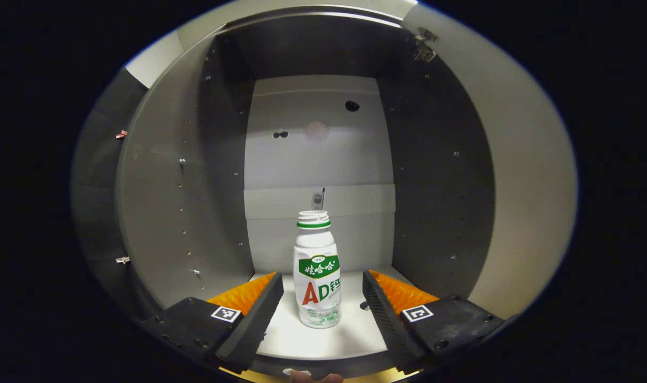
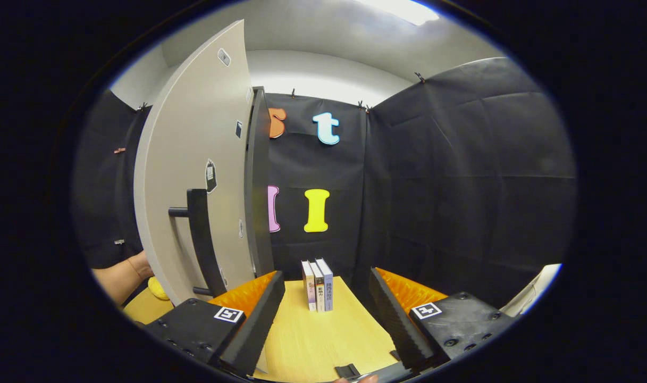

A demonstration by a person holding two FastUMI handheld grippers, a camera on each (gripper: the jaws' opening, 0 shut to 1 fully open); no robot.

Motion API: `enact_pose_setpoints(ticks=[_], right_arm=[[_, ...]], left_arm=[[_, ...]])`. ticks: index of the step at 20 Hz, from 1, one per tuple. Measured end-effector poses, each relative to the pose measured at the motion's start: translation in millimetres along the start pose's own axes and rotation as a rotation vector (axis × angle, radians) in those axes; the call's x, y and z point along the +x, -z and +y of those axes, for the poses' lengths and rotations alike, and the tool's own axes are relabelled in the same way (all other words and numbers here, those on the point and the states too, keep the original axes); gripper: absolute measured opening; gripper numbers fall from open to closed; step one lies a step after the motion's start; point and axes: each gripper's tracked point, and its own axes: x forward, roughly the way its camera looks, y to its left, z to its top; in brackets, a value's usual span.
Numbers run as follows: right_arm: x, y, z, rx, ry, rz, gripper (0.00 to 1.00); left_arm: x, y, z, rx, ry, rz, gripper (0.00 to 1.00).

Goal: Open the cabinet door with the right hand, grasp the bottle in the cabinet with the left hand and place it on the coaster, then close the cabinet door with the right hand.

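Observation:
A white bottle (image 1: 317, 268) with a green-banded neck and a green and red label stands upright on the pale cabinet floor (image 1: 323, 340), inside the open grey cabinet. My left gripper (image 1: 323, 292) is open, its fingers on either side of the bottle's lower half without touching it. In the right gripper view the cabinet door (image 2: 195, 170) stands swung open on the left, its dark bar handle (image 2: 202, 239) facing me. My right gripper (image 2: 326, 298) is open over the wooden table, right of the door, holding nothing.
Three upright books (image 2: 318, 284) stand on the yellow wooden table (image 2: 323, 340) ahead of the right gripper. A person's forearm (image 2: 118, 276) and something yellow (image 2: 157, 288) show low at the left, behind the door. Cabinet side walls (image 1: 185, 202) flank the bottle closely.

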Motion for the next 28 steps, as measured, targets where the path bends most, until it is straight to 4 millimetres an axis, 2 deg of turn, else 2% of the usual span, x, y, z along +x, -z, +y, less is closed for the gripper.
enact_pose_setpoints(ticks=[5, 10, 11, 12, 14, 20, 24, 28], right_arm=[[9.2, 3.0, -5.8, -0.007, 0.011, 0.015, 0.99], [12.1, 4.9, -10.9, 0.0, 0.032, 0.024, 0.99], [11.8, 5.6, -11.6, -0.002, 0.036, 0.025, 0.99], [11.1, 6.2, -12.5, -0.004, 0.038, 0.026, 0.99], [9.8, 6.3, -13.1, -0.005, 0.04, 0.024, 0.99], [2.3, 3.8, -6.5, 0.006, 0.017, 0.009, 0.99], [-2.7, 4.4, -1.8, 0.016, -0.007, 0.006, 0.98], [-7.9, 3.4, -4.5, 0.012, -0.019, 0.0, 0.99]], left_arm=[[42.3, 10.9, 3.9, 0.012, -0.025, -0.008, 0.94], [64.1, 24.9, 10.8, -0.041, -0.041, 0.021, 0.94], [53.5, 19.2, 13.1, -0.038, -0.041, 0.02, 0.91], [62.0, 23.7, 9.5, -0.03, -0.033, 0.024, 0.73], [58.3, 20.5, 12.1, -0.017, -0.031, 0.022, 0.72], [9.6, -4.0, 27.5, -0.038, -0.021, -0.017, 0.71], [-41.1, -18.8, 41.0, -0.04, -0.001, -0.039, 0.71], [-97.4, -24.7, 67.9, -0.048, -0.012, -0.052, 0.71]])
